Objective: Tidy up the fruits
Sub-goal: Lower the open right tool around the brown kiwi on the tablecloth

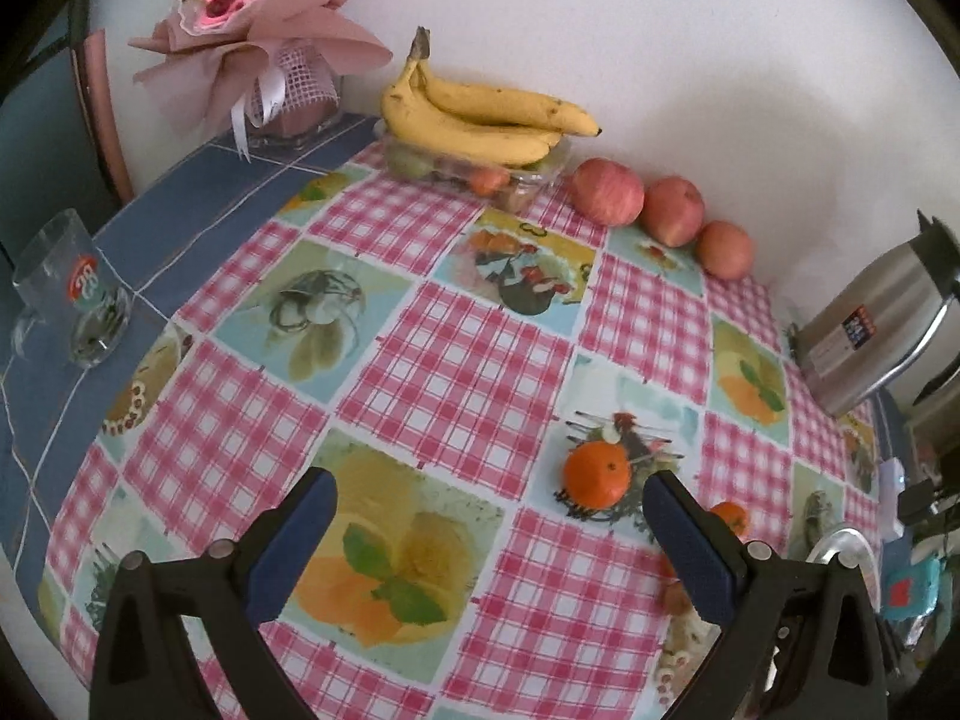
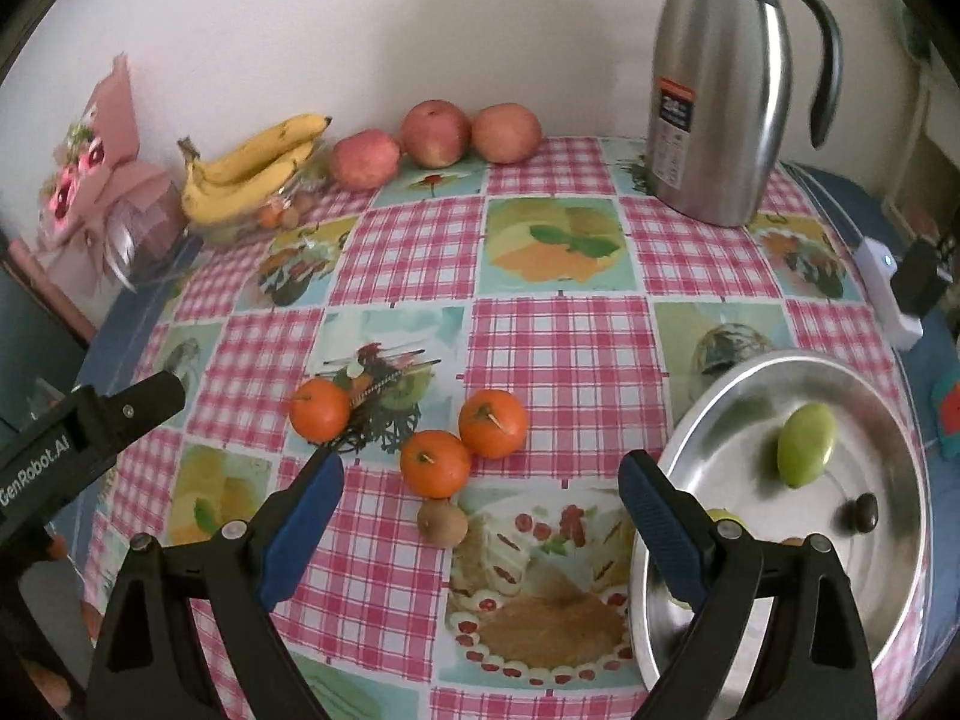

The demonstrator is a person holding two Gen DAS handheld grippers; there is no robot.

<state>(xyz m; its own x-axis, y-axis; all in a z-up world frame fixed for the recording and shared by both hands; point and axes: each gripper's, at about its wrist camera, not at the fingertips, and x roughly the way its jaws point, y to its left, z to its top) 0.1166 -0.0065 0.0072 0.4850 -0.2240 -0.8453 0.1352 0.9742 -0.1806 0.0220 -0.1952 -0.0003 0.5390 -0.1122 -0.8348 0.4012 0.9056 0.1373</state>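
Three oranges mid-tabletop, kiwi just before them. Tray right, holding mango. Bananas, apples at back wall; flask behind tray.

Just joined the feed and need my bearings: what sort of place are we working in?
Most likely a home dining or kitchen table against a wall: a checked fruit-print tablecloth, a steel thermos jug, a wrapped flower bouquet, and bananas.

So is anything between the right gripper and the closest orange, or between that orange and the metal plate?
Nothing visible. The right gripper, jaws open, has bare tablecloth up to the closest orange. A kiwi lies just below it, off the line to the metal plate.
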